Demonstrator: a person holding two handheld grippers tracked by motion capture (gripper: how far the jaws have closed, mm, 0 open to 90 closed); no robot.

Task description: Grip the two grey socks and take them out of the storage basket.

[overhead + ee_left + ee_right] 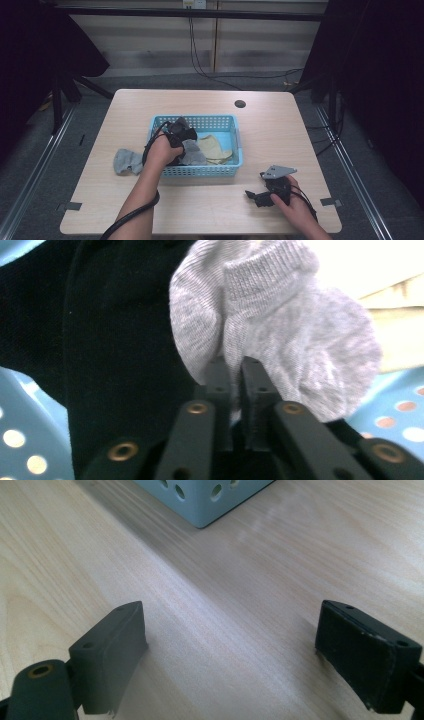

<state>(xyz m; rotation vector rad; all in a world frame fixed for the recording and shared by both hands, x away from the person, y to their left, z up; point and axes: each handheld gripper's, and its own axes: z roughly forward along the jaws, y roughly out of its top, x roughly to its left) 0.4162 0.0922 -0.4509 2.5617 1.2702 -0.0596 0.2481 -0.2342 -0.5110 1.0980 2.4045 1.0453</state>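
The grey sock (280, 340) lies in the blue basket (197, 170), against a black cloth (115, 350) and beside some cream-coloured cloth (212, 147). The left gripper (235, 375) reaches into the basket from the near left corner, and its jaws are pinched together on a fold of the sock's knit just below the ribbed cuff. The bite looks thin, taking only the edge of the fabric, so the lift should probably be straight up and slow, letting the sock peel free of the black cloth instead of dragging it along. It seems wise to check that the black cloth is not caught in the same pinch before the sock clears the basket wall.

Another grey sock (127, 161) lies on the table (150, 107) just outside the basket's left end, a likely spot for this one. The right gripper (260, 196) rests on the table near the basket's right front corner, jaws wide apart and holding nothing.
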